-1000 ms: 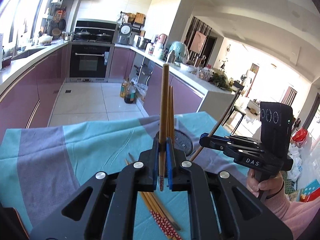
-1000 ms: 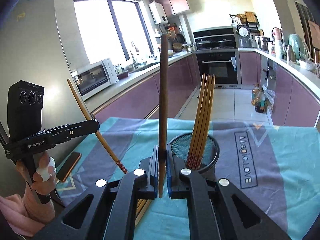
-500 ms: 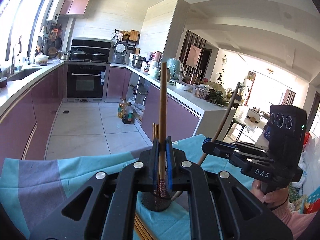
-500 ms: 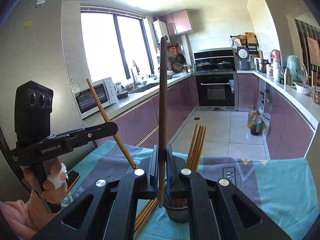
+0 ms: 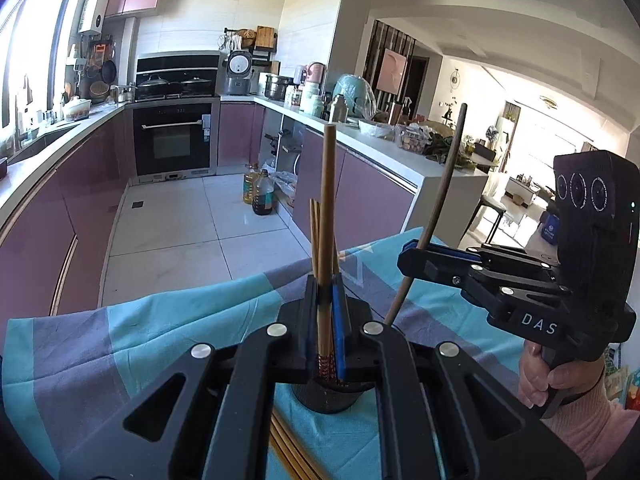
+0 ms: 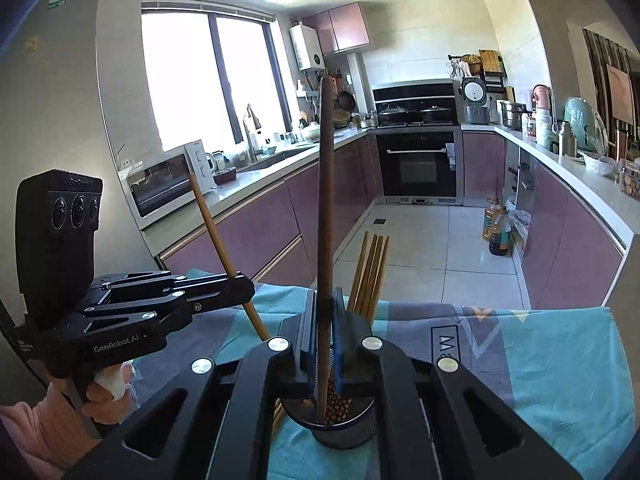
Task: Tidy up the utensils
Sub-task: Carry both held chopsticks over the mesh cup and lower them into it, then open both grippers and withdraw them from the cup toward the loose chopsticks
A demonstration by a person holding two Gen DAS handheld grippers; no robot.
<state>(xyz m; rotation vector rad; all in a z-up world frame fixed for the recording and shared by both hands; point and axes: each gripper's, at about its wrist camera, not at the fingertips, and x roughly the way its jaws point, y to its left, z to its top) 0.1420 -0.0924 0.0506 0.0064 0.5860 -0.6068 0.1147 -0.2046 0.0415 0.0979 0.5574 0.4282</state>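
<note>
Left wrist view, fingers (image 5: 325, 320) clamped on pale upright chopstick (image 5: 329, 200), right gripper (image 6: 324, 332) gripping darker chopstick (image 6: 325, 200).

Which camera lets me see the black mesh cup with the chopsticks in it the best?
The right wrist view. There the black mesh cup shows its open rim and the patterned chopstick ends inside, below the right gripper. In the left wrist view the cup is mostly hidden behind the left gripper; only its lower wall shows.
</note>
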